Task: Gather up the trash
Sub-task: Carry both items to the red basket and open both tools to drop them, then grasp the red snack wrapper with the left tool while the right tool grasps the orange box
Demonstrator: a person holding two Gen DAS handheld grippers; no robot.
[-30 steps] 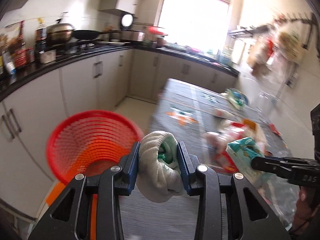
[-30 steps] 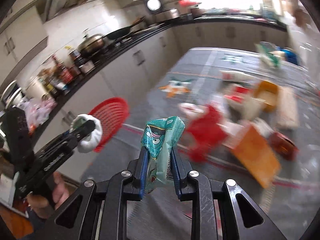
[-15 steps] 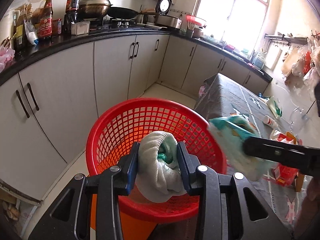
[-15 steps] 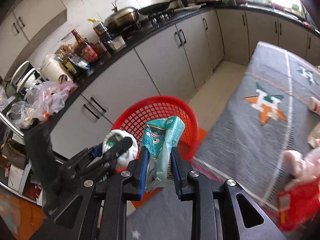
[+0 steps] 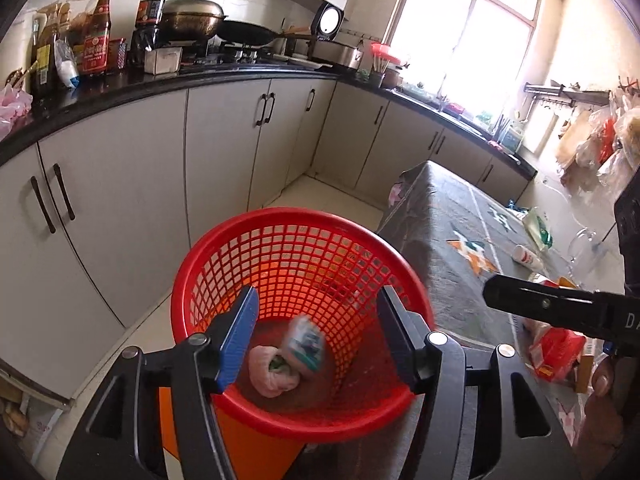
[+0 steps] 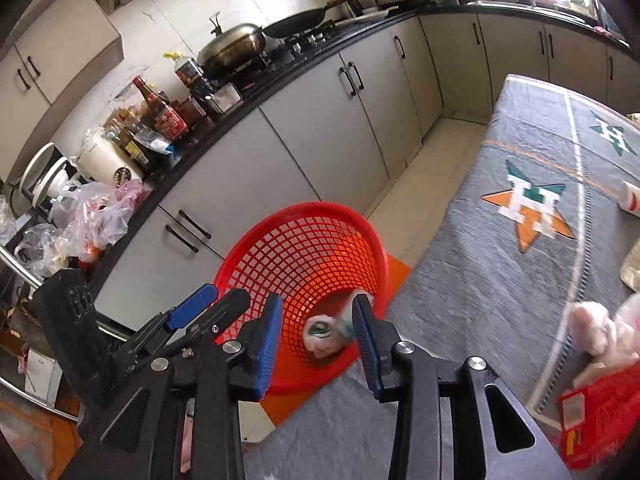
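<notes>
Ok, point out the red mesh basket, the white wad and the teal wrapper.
Red plastic mesh basket (image 5: 224, 256), left wrist view, rim.
Crumpled white wad (image 5: 270, 374), left wrist view, middle.
Teal wrapper (image 5: 306, 342), left wrist view, face.

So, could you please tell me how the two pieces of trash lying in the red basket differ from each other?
The crumpled white tissue wad is a soft, rounded lump, while the teal printed packet is flatter and angular. The wad is plain white with a bit of green showing; the packet carries printed graphics. The wad rests on the bottom of the red basket; the packet looks blurred and tilted beside it. Both are inside the basket, free of both grippers.

One red basket (image 5: 297, 264); inside, one white wad (image 5: 272, 372), one teal packet (image 5: 306, 342).
</notes>
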